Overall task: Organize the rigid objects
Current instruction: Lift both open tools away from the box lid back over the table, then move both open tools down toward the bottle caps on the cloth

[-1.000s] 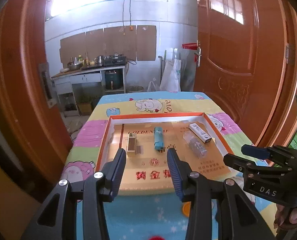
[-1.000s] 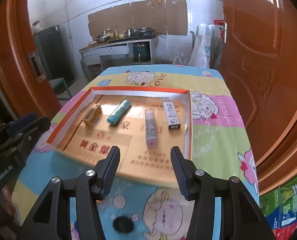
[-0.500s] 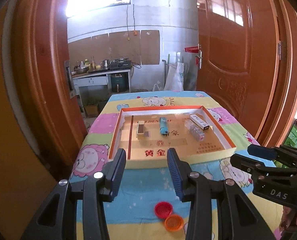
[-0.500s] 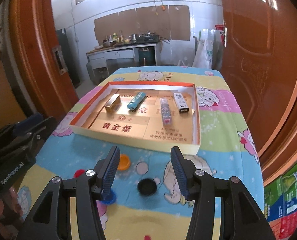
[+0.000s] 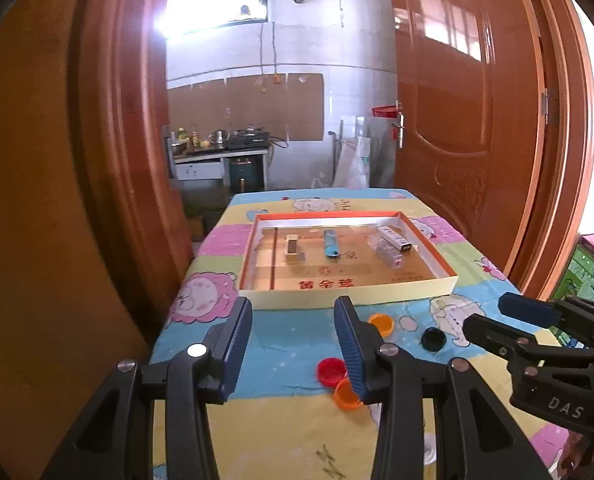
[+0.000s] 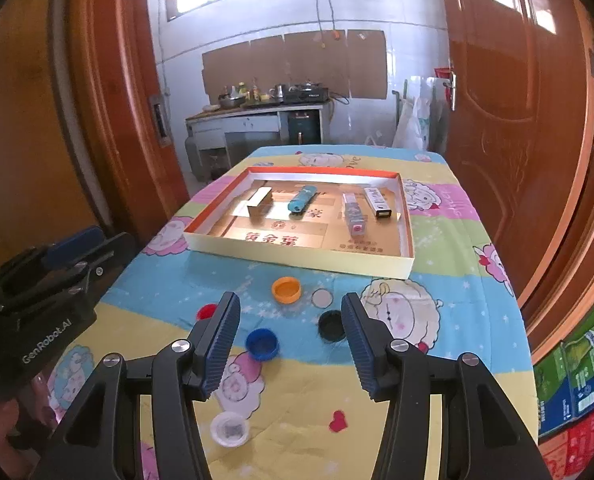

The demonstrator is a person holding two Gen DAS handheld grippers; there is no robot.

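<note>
A shallow orange-rimmed box tray (image 6: 293, 258) (image 5: 349, 293) lies on the table. In it are a gold box (image 6: 259, 201), a blue lighter (image 6: 303, 197), a clear case (image 6: 353, 215) and a white stick (image 6: 377, 202). Loose bottle caps lie nearer me: orange (image 6: 286, 289), black (image 6: 331, 325), blue (image 6: 262, 344), red (image 6: 206, 312), white (image 6: 230, 429). My left gripper (image 5: 293, 338) is open and empty above the table's near part. My right gripper (image 6: 291, 332) is open and empty over the caps.
The table wears a colourful cartoon cloth (image 6: 449, 248). Orange wooden doors (image 6: 509, 120) flank it left and right. A kitchen counter (image 6: 257, 120) stands behind. Printed cartons (image 6: 577, 380) sit at the right, below the table edge.
Both grippers have drawn back and up from the tray. The caps on the near part of the table have come into view. Both stay open.
</note>
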